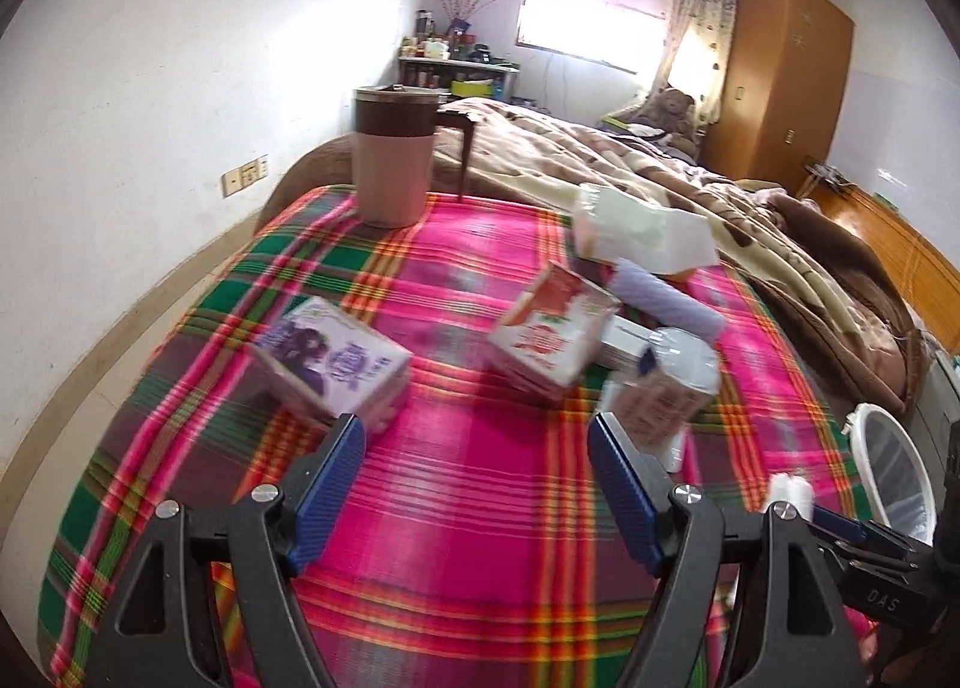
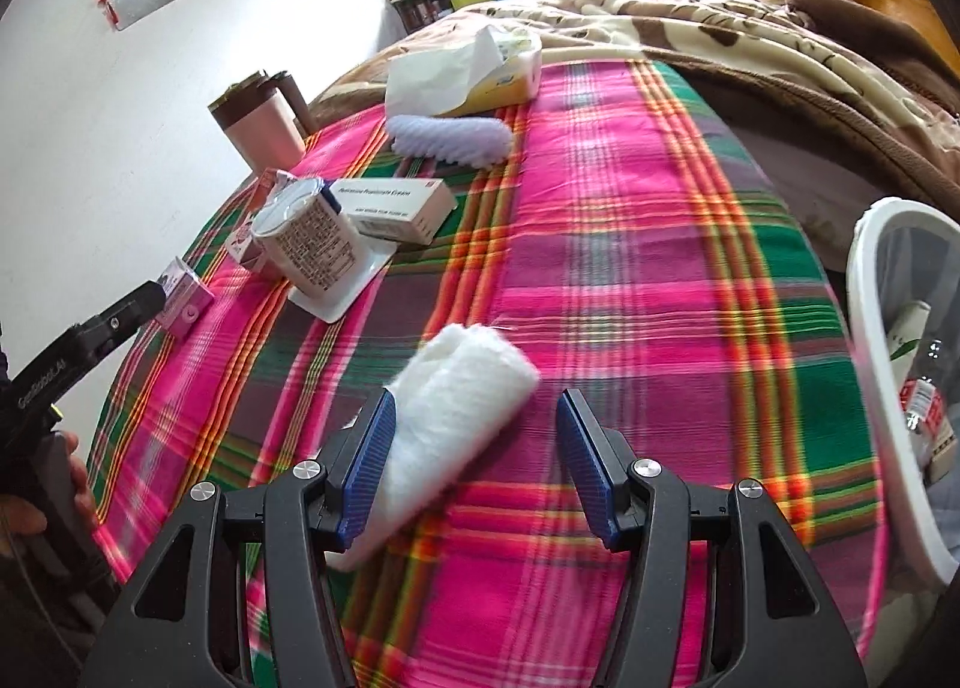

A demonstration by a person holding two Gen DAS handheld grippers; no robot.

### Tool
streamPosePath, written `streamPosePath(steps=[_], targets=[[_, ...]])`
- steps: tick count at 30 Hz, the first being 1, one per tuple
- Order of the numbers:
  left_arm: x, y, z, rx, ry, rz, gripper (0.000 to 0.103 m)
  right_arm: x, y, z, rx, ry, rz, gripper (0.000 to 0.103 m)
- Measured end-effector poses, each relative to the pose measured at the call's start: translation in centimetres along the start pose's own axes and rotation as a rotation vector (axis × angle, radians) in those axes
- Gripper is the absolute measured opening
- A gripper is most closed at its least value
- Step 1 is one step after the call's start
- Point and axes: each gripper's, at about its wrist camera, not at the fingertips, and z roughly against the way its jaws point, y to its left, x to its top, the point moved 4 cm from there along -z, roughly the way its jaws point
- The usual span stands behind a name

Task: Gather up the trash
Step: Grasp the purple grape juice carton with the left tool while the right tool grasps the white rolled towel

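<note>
Your right gripper [image 2: 474,460] stands open around the white wad [image 2: 444,424], ungripped. At 3 o'clock, the bin [image 2: 870,328] already holds a bottle. Your left gripper [image 1: 477,484] is open, empty; cartons at 12 o'clock remain.

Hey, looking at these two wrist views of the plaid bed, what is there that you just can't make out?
- Left wrist view: print on the purple carton and red carton is motion-blurred.
- Left wrist view: the white mesh bin is cut by the right edge and the right tool's black body.
- Right wrist view: the bin's contents are half hidden behind its white rim.
- Right wrist view: the white cotton roll lies between the right tool pads; its near end is hidden, contact unclear.
</note>
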Motion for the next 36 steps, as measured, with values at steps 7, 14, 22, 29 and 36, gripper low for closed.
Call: streamPosePath(steps=[7, 14, 22, 29, 36], targets=[[0.9, 3.7, -0.7, 0.041, 0.007, 0.042, 0.079, 0.3, 1.3, -0.7, -0.024, -0.011, 0.037, 0.042], [1.9, 5.9, -2.2, 0.057, 0.035, 0.067, 0.082, 0.8, 2.2, -0.8, -0.008, -0.03, 0.057, 0.022], [2.3, 7.7, -4.5, 0.03, 0.092, 0.162, 0.084, 1.3, 3.0, -0.9, -0.017, -0.053, 0.078, 0.02], [3.3, 7.5, -6.3, 0.015, 0.125, 0.184, 0.084, 1.6, 2.5, -0.9, -0.028, -0.063, 0.059, 0.02], [3.3, 5.7, -8.3, 0.025, 0.179, 0.14, 0.084, 1.7, 2.2, -0.9, -0.032, -0.066, 0.048, 0.02]])
